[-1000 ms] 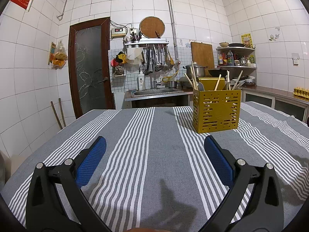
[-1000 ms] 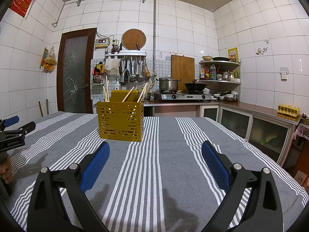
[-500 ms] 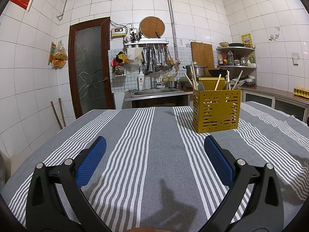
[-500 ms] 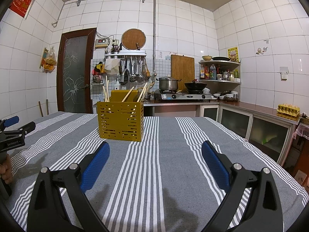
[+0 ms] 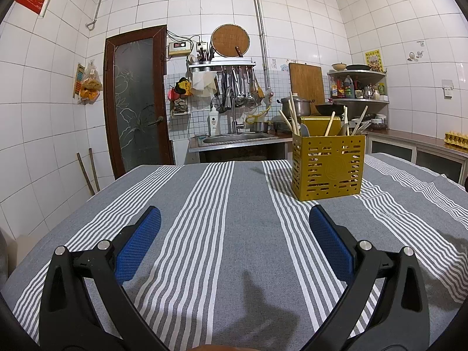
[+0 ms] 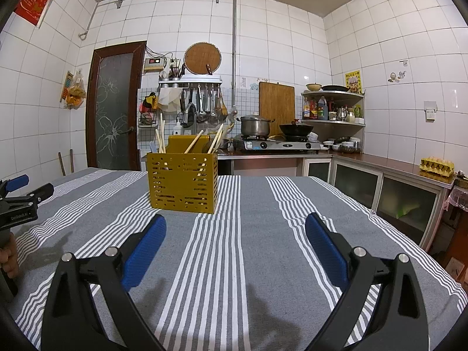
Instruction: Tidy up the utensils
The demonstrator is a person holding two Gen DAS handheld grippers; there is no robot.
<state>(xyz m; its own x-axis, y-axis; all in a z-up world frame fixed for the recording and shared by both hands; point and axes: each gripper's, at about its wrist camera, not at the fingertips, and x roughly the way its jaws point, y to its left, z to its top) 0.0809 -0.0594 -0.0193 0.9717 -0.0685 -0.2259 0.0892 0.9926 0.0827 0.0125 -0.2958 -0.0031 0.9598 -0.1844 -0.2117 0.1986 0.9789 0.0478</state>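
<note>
A yellow perforated utensil holder (image 5: 328,167) stands upright on the striped tablecloth, ahead and to the right in the left wrist view. Wooden chopsticks (image 5: 293,117) and other utensils stick out of its top. My left gripper (image 5: 234,222) hovers low over the cloth, open, with nothing between its blue pads. In the right wrist view the same holder (image 6: 182,182) sits ahead and slightly left, chopsticks (image 6: 193,141) leaning in it. My right gripper (image 6: 234,228) is open and empty too. The left gripper (image 6: 17,196) shows at that view's left edge, held by a hand.
The grey and white striped tablecloth (image 5: 228,234) covers the whole table. Behind the table are a sink (image 5: 238,139), a stove with a pot (image 6: 254,125) and wok, hanging kitchen tools, a cutting board and low cabinets (image 6: 380,184) along the right wall.
</note>
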